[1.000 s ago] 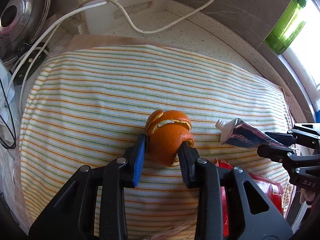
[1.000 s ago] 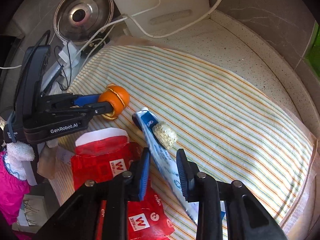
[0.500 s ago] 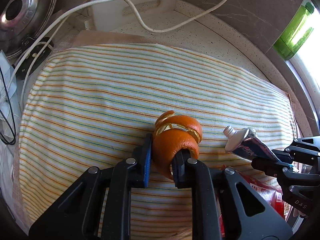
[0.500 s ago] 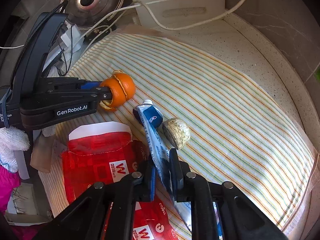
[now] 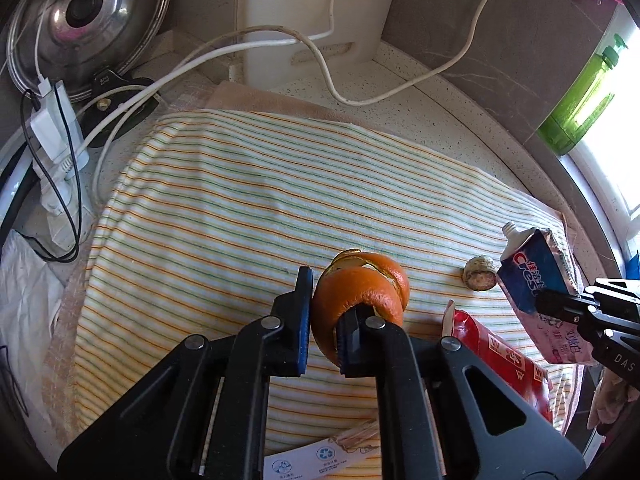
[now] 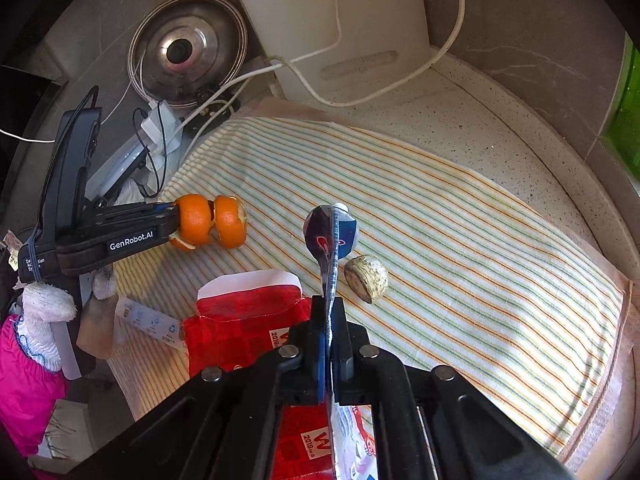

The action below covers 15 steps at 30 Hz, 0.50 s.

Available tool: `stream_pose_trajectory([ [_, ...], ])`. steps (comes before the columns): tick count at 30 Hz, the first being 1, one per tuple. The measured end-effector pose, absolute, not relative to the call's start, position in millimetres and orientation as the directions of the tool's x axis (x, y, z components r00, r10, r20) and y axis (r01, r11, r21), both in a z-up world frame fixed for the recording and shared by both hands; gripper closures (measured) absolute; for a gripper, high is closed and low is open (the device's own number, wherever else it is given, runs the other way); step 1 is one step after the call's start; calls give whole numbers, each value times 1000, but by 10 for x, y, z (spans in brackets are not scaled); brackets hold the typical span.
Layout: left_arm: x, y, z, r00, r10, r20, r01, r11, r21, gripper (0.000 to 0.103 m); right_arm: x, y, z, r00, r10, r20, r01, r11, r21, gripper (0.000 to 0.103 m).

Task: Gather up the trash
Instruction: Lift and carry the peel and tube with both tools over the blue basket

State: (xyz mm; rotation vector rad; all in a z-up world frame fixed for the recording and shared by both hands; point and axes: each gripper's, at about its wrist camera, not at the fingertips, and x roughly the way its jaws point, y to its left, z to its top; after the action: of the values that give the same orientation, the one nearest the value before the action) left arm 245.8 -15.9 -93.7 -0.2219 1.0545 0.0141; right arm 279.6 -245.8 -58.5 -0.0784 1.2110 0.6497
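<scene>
- Orange peel point(image 5: 360, 292) is pinched between the pads of the left gripper point(image 5: 324, 320), whose jaws have just been closing on it; it curls up and out past the fingertips, above the striped cloth point(image 5: 248, 208).
- Toothpaste tube point(image 6: 331, 240), flattened, is clamped at its lower part by the right gripper point(image 6: 329, 344), whose jaws have just been closing and now stand pressed together on the thin tube; the cap end stands up in front of the fingers.
- Seen from the left wrist, the same tube point(image 5: 536, 276) hangs at the right edge of the cloth.
- A nut shell point(image 6: 366, 278) lies on the cloth just beside the tube, not held.
- A red paper packet point(image 6: 248, 320) lies on the near edge of the cloth, under the right gripper.
- Behind the cloth, on the speckled counter point(image 6: 460, 116), are white cables point(image 5: 360, 92), a metal pot lid point(image 6: 188, 52) and a white cutting board point(image 6: 332, 20).
- A green bottle point(image 5: 580, 100) stands at the window.
</scene>
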Motion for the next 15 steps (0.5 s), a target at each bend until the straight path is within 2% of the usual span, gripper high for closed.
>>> stream_pose_trajectory([
  [15, 1736, 81, -519, 576, -96, -812, -135, 968, -210, 95, 2447, -2660, 27, 314, 486, -815, -447, 833, 324, 103],
])
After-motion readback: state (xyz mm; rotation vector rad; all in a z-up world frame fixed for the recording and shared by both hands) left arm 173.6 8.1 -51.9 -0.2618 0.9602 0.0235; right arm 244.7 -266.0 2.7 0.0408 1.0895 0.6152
